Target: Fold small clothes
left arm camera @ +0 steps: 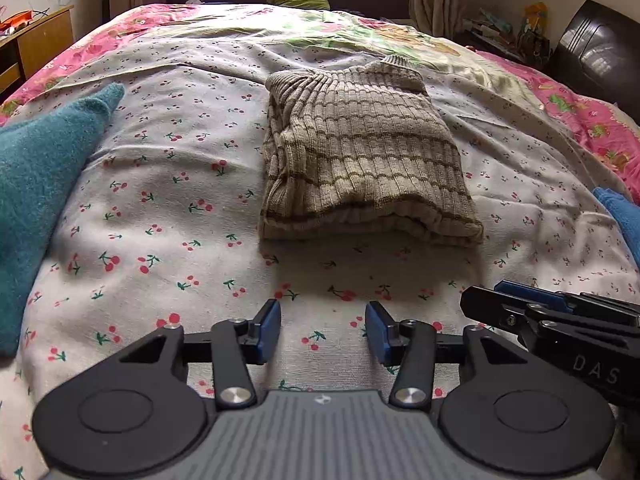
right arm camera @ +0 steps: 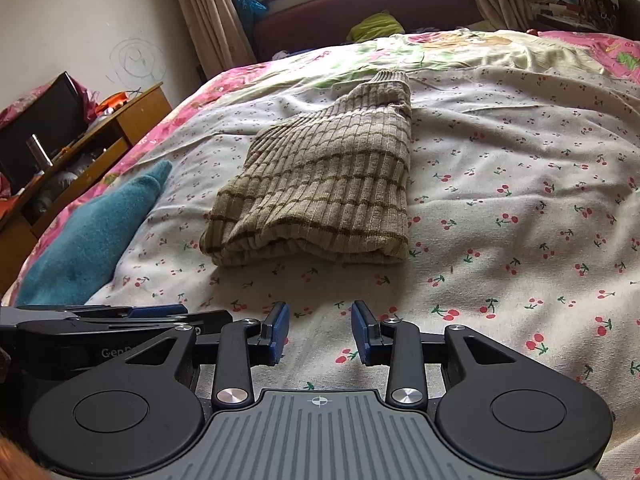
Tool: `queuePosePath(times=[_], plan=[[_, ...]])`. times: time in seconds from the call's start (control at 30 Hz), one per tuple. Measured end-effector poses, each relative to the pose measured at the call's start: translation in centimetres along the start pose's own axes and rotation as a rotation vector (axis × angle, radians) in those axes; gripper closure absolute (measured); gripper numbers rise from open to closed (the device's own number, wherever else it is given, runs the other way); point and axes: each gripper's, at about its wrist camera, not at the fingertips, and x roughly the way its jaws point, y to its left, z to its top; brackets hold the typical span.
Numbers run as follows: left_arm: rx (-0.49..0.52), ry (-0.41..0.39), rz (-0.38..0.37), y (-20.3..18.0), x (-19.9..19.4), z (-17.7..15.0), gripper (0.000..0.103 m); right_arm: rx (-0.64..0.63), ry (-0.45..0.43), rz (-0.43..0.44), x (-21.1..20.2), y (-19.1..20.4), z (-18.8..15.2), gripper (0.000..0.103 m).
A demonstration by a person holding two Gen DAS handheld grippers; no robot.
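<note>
Sweater (left arm camera: 360, 152), tan ribbed knit with brown stripes, lay folded ahead of both sets of fingers, apart from them, on the cherry-print sheet (left arm camera: 180, 200). The left gripper (left arm camera: 323, 330) hovered just above the sheet with its blue-padded fingers (left arm camera: 269, 330) spread and nothing between them. The right gripper (right arm camera: 320, 330) was released too, fingers (right arm camera: 280, 330) parted over bare sheet, just beside the left one. Left of the left fingers lay a teal garment (left arm camera: 44, 184); to their right, a blue cloth (left arm camera: 622, 216) at the edge. Far beyond the sweater sat a green pillow (right arm camera: 374, 26) against the dark red headboard (right arm camera: 360, 8).
</note>
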Motion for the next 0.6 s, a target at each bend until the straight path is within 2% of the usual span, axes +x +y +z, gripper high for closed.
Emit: queuePosePath(times=[0.4, 0.6], plan=[[-0.005, 0.010, 0.089, -1.01, -0.09, -0.40, 0.005, 0.021, 0.005, 0.005, -0.16, -0.50, -0.47, 0.069], [-0.034, 0.002, 0.098, -0.67, -0.26, -0.65, 0.000, 0.033, 0.007, -0.021, -0.17, -1.01, -0.63, 0.069]])
